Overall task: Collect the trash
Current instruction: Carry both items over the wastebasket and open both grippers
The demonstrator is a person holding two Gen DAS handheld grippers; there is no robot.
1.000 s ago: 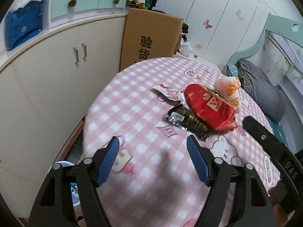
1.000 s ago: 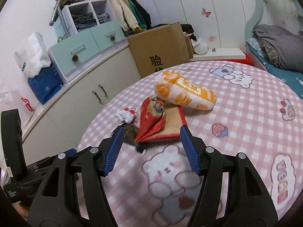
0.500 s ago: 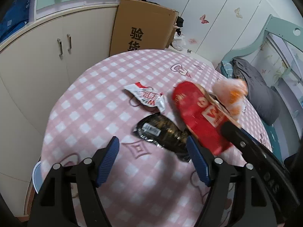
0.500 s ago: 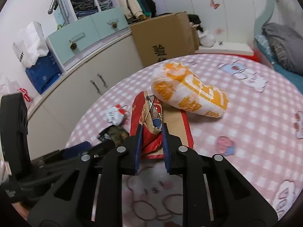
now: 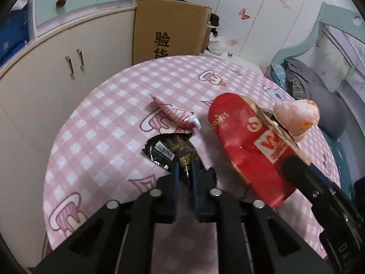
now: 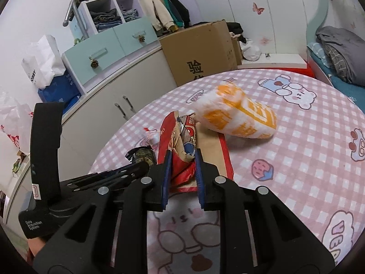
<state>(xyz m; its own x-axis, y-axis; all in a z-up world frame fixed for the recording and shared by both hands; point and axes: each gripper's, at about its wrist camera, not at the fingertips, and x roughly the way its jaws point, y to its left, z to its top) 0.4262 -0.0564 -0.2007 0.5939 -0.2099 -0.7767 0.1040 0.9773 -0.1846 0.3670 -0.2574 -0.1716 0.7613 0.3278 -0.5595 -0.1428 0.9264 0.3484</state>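
On the round table with a pink checked cloth [image 5: 95,123] lie several pieces of trash. My left gripper [image 5: 184,171] is shut on a black snack wrapper [image 5: 168,150]. My right gripper [image 6: 182,159] is shut on a red snack bag [image 6: 180,141], which also shows in the left wrist view [image 5: 246,141]. A small red-and-white wrapper [image 5: 175,114] lies just beyond the black one. An orange-and-white bag [image 6: 237,114] rests behind the red bag and looks blurred. The two grippers are side by side, the right one [image 5: 296,166] crossing the left wrist view.
White cupboards [image 5: 57,73] curve round the table's left side. A cardboard box [image 5: 166,27] stands behind the table. A bed with grey bedding [image 5: 314,86] is at the right. Pale blue drawers [image 6: 109,45] and clothes shelves sit above the cupboards.
Both grippers moved forward to the trash and closed: the right one on the red bag first, then the left one on the black wrapper. The orange-and-white bag has shifted a little.
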